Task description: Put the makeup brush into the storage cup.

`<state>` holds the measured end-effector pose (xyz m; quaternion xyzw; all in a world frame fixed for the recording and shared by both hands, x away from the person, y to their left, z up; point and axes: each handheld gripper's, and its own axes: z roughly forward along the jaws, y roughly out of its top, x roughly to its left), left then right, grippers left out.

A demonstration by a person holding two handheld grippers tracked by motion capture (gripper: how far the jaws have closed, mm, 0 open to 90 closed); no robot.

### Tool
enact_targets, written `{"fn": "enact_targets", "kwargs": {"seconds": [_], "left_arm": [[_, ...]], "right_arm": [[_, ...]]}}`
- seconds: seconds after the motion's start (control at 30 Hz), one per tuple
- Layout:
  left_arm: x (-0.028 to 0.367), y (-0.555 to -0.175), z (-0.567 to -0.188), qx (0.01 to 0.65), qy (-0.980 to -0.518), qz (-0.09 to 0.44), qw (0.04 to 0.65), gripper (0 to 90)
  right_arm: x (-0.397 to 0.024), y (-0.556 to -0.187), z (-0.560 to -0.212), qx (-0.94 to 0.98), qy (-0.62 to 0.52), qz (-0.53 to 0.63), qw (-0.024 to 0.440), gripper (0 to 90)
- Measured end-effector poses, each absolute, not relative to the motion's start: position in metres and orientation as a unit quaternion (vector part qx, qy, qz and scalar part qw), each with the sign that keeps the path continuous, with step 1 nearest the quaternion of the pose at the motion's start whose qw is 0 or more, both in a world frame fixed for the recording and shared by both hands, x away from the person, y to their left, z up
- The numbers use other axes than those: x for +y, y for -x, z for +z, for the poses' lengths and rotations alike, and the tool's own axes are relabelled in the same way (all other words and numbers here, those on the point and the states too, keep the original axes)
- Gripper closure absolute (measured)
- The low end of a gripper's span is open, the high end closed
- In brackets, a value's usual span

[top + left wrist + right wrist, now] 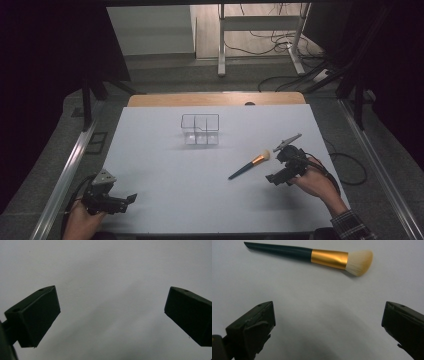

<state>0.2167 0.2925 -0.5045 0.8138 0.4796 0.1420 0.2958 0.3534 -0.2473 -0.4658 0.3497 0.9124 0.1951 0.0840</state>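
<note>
On the table [165, 165], a divided organiser [200, 129] stands toward the far middle. Nearer and to its right lies a makeup brush [250, 165], bristles pointing away. The right gripper [285, 167] sits just right of the brush; the left gripper [125, 200] is well apart at the near left corner.

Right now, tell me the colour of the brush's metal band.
Gold; the band shows best in the right gripper view.

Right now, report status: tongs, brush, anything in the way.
Left tongs open, empty, near table corner. Right tongs open, empty, just short of the brush. Brush flat on the table, untouched. Clear organizer farther back, path clear.
</note>
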Motion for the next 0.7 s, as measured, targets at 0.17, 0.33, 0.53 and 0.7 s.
{"fn": "enact_targets", "kwargs": {"seconds": [0.17, 0.33, 0.53, 0.7], "left_arm": [[0.292, -0.216, -0.504, 0.479, -0.814, 0.145, 0.295, 0.6], [0.293, -0.216, -0.504, 0.481, -0.812, 0.148, 0.296, 0.6], [0.292, -0.217, -0.503, 0.480, -0.813, 0.147, 0.294, 0.5], [0.292, -0.217, -0.504, 0.480, -0.814, 0.147, 0.293, 0.5]], "right_arm": [[-0.242, -0.357, -0.466, 0.915, -0.345, 0.191, 0.086, 0.0], [-0.236, -0.361, -0.465, 0.918, -0.339, 0.189, 0.084, 0.0], [-0.230, -0.366, -0.466, 0.920, -0.335, 0.184, 0.081, 0.0], [-0.224, -0.370, -0.468, 0.922, -0.332, 0.181, 0.077, 0.0]]}}
